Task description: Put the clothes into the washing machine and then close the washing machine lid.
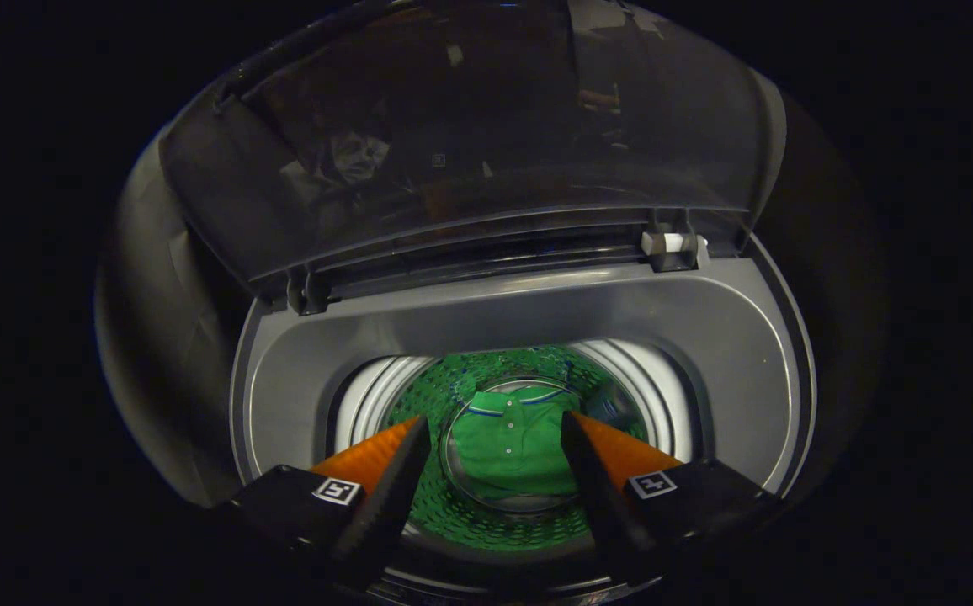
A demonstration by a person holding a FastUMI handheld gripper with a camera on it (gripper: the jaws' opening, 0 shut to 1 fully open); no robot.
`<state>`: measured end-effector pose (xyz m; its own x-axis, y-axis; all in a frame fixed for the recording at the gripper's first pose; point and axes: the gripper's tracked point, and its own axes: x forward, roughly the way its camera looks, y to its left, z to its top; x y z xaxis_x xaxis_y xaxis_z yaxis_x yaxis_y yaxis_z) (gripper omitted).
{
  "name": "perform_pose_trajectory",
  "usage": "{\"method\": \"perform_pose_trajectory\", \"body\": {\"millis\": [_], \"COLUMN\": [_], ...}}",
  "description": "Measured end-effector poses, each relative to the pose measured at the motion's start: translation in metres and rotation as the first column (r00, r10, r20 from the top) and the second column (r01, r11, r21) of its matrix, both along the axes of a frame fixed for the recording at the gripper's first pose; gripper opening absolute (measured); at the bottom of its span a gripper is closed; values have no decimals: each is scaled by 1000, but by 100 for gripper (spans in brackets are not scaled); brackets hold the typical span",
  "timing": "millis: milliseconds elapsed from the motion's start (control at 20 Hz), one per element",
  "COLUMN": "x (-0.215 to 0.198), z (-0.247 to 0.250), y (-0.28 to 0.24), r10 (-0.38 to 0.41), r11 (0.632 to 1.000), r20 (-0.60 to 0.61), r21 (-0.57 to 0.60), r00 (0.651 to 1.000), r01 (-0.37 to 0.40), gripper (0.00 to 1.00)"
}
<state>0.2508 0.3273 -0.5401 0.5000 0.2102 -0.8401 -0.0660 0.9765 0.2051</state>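
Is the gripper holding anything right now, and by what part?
Nothing is held. The gripper is open above the drum, and the green polo shirt lies at the bottom, beyond the fingers.

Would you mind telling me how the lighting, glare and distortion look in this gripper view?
Gripper view: dim overall, the surroundings nearly black; the brightest area is the drum with the green shirt lying in it, seen between the open tongs; the raised transparent lid carries faint reflections; fisheye distortion bows the machine's grey rim; the shirt looks reasonably sharp.
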Motion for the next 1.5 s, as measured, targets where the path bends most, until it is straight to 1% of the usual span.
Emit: {"method": "perform_pose_trajectory", "body": {"millis": [100,300,450,650,850,1000,1150,1300,1500], "x": [0,-7,-6,-4,4,12,34,54,81], "z": [8,27,51,98,163,200,249,276,300], "y": [-3,-8,-14,-18,-28,-30,-36,-37,-32], "r10": [2,15,20,15,17,-8,-28,-36,-16], "r11": [1000,1000,999,1000,1000,1000,999,999,1000], "r20": [22,46,95,180,293,354,423,478,524], "r21": [-9,-17,-27,-3,-5,20,36,42,25], "r00": [1000,999,995,984,956,935,906,878,852], "r01": [-2,-15,-17,-15,-16,1,15,19,4], "gripper": [98,99,99,99,99,99,99,99,99]}}
